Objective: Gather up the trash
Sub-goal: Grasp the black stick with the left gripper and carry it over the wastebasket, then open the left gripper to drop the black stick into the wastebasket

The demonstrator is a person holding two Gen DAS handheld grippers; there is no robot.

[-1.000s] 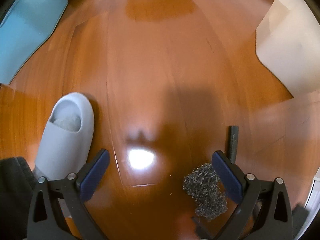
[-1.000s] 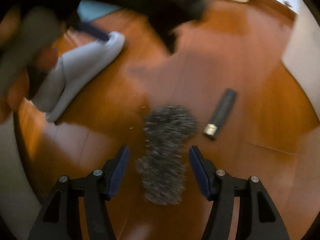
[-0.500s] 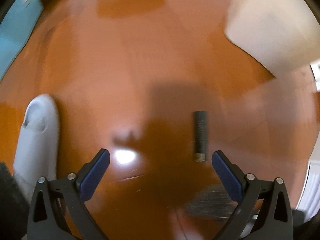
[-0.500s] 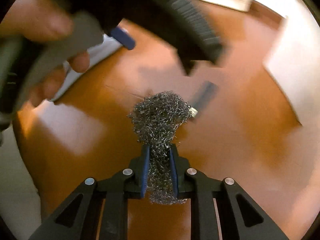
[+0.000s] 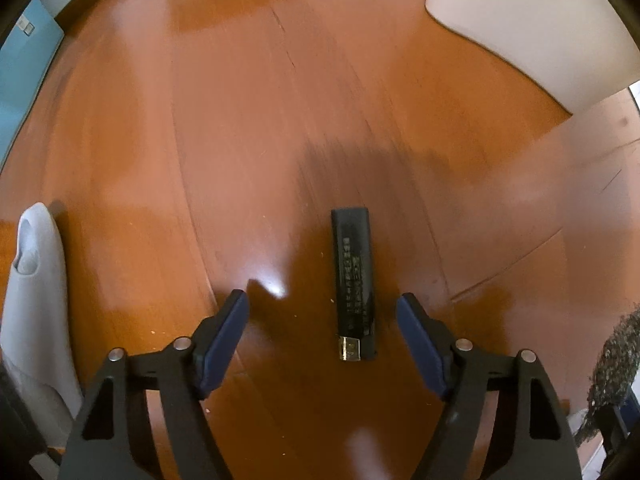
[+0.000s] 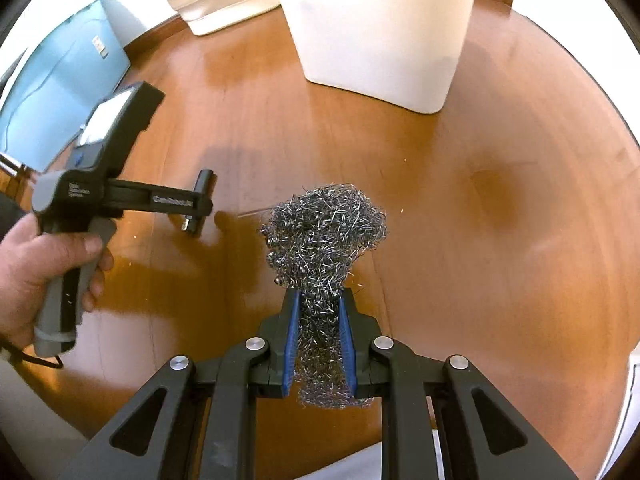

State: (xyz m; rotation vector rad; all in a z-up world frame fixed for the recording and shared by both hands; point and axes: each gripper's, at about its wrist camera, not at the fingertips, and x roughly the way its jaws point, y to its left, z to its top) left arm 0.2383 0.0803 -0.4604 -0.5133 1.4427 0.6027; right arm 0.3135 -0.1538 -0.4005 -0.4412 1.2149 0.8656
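A black lighter-like stick (image 5: 353, 283) with a metal end lies on the wooden floor, between the open fingers of my left gripper (image 5: 322, 304), nearer the right finger. My right gripper (image 6: 319, 300) is shut on a wad of steel wool (image 6: 324, 236) and holds it above the floor. The steel wool also shows at the right edge of the left wrist view (image 5: 614, 364). In the right wrist view the left gripper's body (image 6: 100, 184) hides most of the black stick (image 6: 199, 204). A white trash bin (image 6: 380, 28) stands ahead of the right gripper.
A grey slipper (image 5: 32, 300) lies at the left. The white bin (image 5: 532, 24) is at the upper right of the left wrist view. A blue panel (image 6: 56, 92) and a beige board (image 6: 224, 4) stand along the far wall.
The right gripper closed on the steel wool and lifted it toward the bin. The left gripper moved right and forward so the black stick now lies between its fingers, which have narrowed.
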